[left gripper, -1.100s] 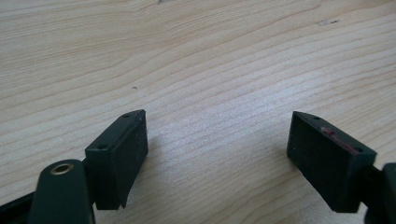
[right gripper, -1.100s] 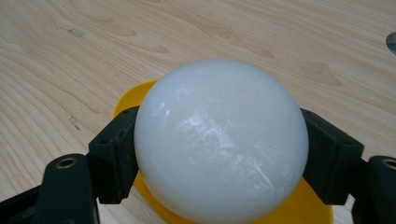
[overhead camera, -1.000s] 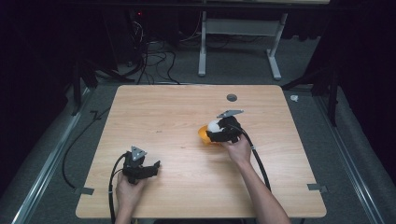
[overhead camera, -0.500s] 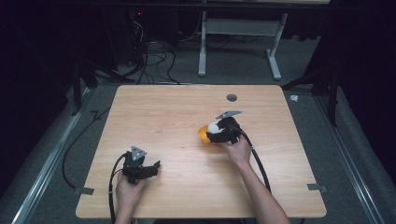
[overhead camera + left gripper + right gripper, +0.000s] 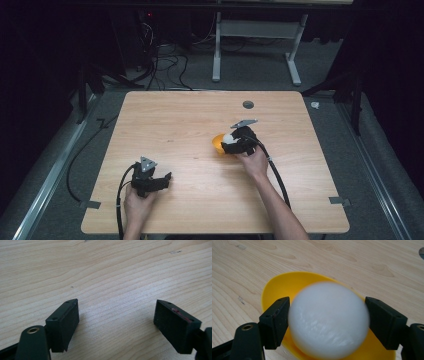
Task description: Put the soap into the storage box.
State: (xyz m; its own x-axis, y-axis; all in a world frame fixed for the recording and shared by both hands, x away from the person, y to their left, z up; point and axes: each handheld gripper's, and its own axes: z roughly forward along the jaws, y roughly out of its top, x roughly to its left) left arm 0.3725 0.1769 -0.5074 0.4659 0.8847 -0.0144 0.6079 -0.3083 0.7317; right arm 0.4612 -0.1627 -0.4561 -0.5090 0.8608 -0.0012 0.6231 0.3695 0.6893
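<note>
Fingers of the right gripper, just opening, flank the round white ball, seemingly barely touching, directly above the yellow plastic bowl.

The right gripper is the one thing changing: its jaws have just been opening, easing apart around the white ball that sits between them over the yellow bowl, toward the right half of the desk. The ball is looking blurred at its edge in the right gripper view.
</note>
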